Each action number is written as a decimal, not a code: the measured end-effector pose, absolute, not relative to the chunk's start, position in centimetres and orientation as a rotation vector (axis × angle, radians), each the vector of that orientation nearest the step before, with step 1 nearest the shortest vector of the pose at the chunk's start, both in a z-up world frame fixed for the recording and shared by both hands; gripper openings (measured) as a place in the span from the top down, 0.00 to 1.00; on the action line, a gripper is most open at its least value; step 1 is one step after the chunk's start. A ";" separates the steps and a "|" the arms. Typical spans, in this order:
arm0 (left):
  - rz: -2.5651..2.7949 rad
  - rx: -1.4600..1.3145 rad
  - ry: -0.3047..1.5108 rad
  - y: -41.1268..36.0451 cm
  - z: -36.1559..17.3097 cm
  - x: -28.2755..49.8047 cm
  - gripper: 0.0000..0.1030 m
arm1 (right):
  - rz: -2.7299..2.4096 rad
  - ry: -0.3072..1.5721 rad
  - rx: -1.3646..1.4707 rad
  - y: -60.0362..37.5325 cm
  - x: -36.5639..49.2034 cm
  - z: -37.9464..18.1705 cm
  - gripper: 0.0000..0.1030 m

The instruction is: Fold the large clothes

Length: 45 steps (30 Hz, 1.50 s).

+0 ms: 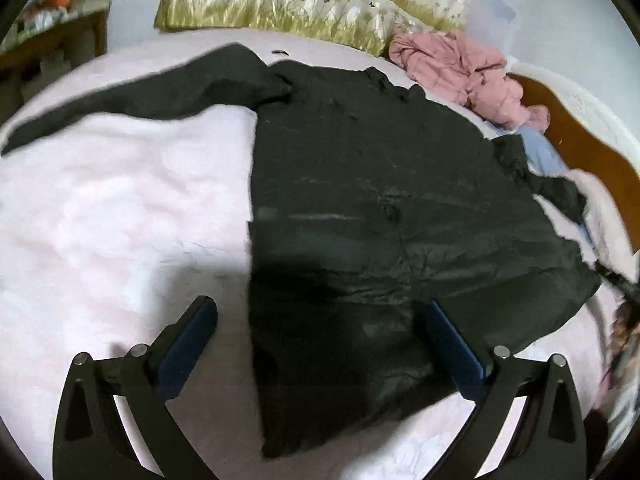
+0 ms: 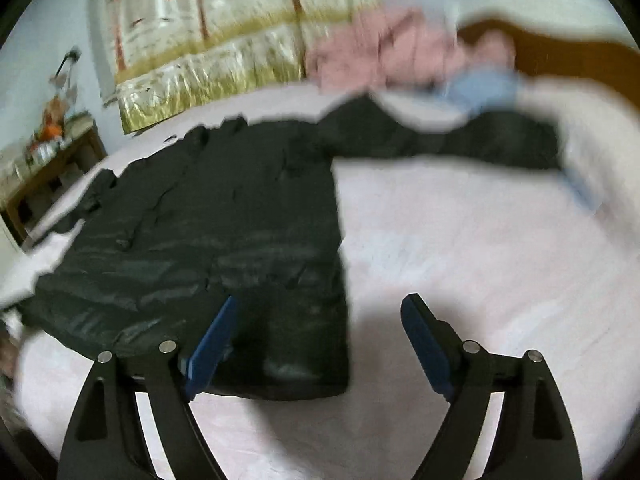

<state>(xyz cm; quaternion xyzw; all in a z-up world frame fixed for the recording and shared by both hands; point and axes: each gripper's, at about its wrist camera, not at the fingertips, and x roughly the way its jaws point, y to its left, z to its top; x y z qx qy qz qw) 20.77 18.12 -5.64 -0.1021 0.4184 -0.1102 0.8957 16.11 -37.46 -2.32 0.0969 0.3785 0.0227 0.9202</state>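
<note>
A large black jacket point(image 1: 380, 208) lies flat on the pink bed sheet point(image 1: 120, 208), one sleeve point(image 1: 132, 96) stretched out to the left. My left gripper point(image 1: 320, 320) is open and empty, hovering above the jacket's lower left hem. In the right wrist view the same jacket point(image 2: 208, 240) shows blurred, its other sleeve point(image 2: 460, 140) stretched to the right. My right gripper point(image 2: 320, 320) is open and empty above the jacket's lower right corner.
A pink garment point(image 1: 460, 72) is bunched at the head of the bed next to a floral pillow point(image 1: 280, 8). A light blue cloth point(image 1: 540, 152) lies by the wooden bed edge point(image 1: 592, 152). A cluttered wooden side table point(image 2: 52, 160) stands at the left.
</note>
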 end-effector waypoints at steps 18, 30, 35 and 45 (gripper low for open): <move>-0.111 -0.060 0.856 15.8 -6.2 23.5 0.81 | -0.058 0.778 0.188 -35.4 19.8 -4.8 0.92; 0.038 0.054 0.662 15.6 -3.1 16.3 0.12 | -0.066 0.643 0.088 -34.9 14.1 -1.9 0.44; -0.092 0.117 0.588 11.9 -1.1 12.6 0.06 | -0.014 0.582 0.014 -33.3 10.7 0.5 0.22; -0.249 0.478 0.692 4.5 -2.1 14.0 0.00 | 0.162 0.787 -0.342 -26.2 11.8 -1.1 0.09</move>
